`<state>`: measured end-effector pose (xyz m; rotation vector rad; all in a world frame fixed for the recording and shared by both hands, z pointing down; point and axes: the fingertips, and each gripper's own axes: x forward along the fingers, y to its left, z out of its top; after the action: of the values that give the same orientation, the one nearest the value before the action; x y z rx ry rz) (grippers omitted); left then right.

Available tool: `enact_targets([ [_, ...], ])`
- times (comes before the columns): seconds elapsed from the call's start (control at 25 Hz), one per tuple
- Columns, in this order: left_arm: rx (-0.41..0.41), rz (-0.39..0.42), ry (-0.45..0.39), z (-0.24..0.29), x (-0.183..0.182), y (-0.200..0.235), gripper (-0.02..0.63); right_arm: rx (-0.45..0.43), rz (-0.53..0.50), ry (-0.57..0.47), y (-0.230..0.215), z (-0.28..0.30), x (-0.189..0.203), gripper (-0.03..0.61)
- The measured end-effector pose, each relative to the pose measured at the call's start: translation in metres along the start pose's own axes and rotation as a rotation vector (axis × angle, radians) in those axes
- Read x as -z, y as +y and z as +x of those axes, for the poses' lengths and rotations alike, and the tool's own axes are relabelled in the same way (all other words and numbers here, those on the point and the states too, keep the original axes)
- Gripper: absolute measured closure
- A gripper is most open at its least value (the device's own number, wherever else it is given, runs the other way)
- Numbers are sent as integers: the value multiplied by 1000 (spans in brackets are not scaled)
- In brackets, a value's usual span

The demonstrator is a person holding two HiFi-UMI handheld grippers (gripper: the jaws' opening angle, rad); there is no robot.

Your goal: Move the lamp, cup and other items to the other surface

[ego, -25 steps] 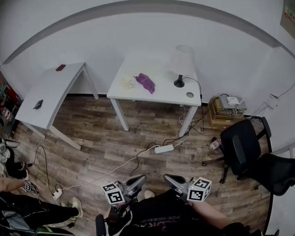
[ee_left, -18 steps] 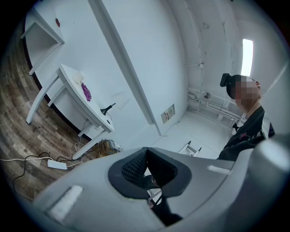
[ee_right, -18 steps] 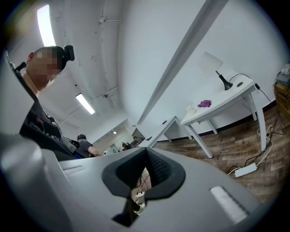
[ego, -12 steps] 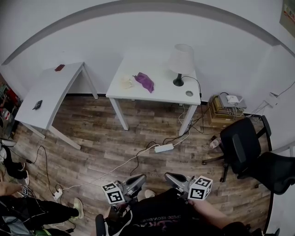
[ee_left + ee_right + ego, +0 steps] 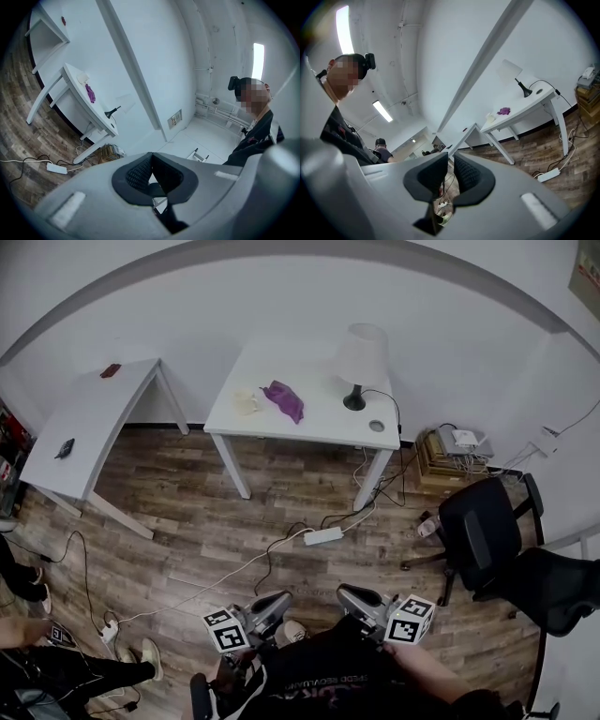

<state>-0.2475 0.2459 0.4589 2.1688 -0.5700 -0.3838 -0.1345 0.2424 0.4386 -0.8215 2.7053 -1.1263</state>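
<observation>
Approach step: white-shaded, black-based table lamp on the white worktop, cream cup left of the lamp, both far from the closed, empty left gripper and the right gripper, just opening to an empty slit; next, walk up and open wider.

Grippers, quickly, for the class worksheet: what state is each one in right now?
Left gripper: jaws closed, tips together, holding nothing.
Right gripper: jaws slightly apart, have just been opening, nothing between them.
</observation>
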Motion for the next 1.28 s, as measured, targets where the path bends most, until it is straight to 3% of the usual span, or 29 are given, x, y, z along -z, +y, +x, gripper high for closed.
enact_targets([
  [0.36, -28, -15, 13, 41, 6, 5, 615, 2, 26, -3, -34, -14, -29, 523],
  [1.0, -100, -6, -48, 169, -9, 20, 615, -62, 44, 38, -133, -44, -124, 503],
  [1.28, -144, 3, -74, 207, -10, 23, 615, -100, 53, 57, -163, -56, -148, 503],
])
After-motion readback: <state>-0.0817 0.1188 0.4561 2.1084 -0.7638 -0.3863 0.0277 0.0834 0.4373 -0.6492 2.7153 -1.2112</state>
